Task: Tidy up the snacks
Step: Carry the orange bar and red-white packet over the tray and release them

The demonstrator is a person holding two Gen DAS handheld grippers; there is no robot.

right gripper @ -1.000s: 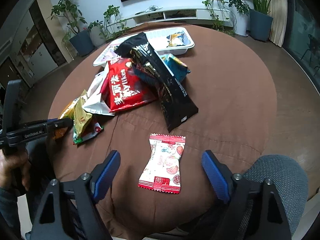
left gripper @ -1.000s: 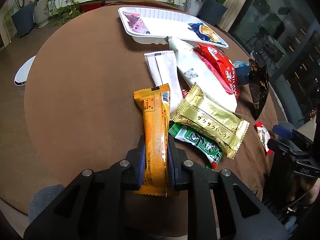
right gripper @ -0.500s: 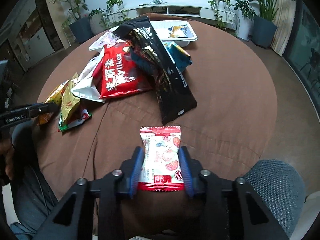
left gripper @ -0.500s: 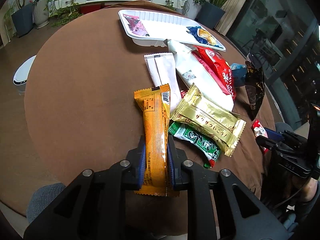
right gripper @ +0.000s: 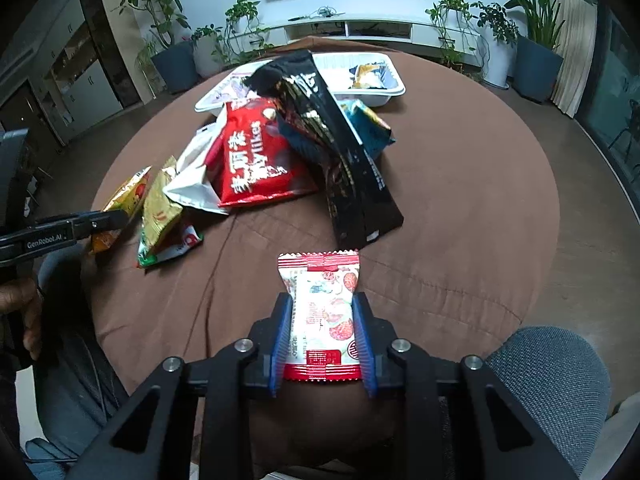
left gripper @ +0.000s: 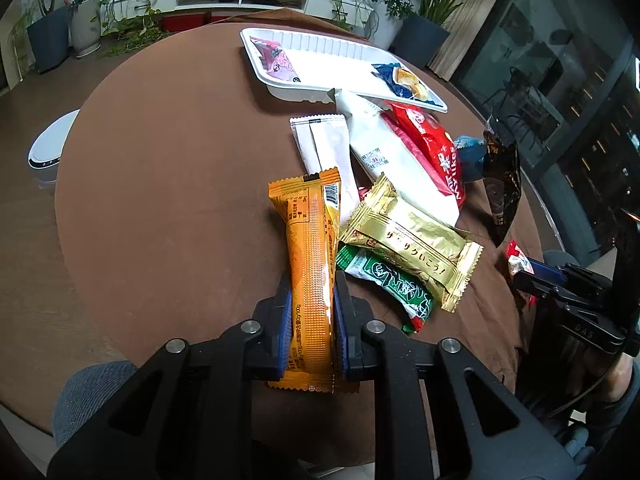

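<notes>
Right hand-held gripper (right gripper: 322, 340): now clenching the red-and-white candy pack (right gripper: 320, 312), after standing wide open around it a second ago; jaws pressing both long edges, pack sitting near the front edge of the bench (right gripper: 460, 208). Meaning a finished grasp, ready for lifting toward the white tray (right gripper: 384, 94) at the far side.

Left hand-held gripper (left gripper: 310, 328): keeping its grip on the orange bar (left gripper: 310, 248), jaws nearly shut on the bar's near half, far end pointing toward the pile. No change there over the last second.

Lying just right of the bar: gold pack (left gripper: 412, 240) overlapping a green pack (left gripper: 384, 280); farther off, white sachet (left gripper: 326, 148), red bag (left gripper: 432, 148), black bag (right gripper: 340, 152). Already resting in the tray: two small packs. Most sorting probably remaining.
</notes>
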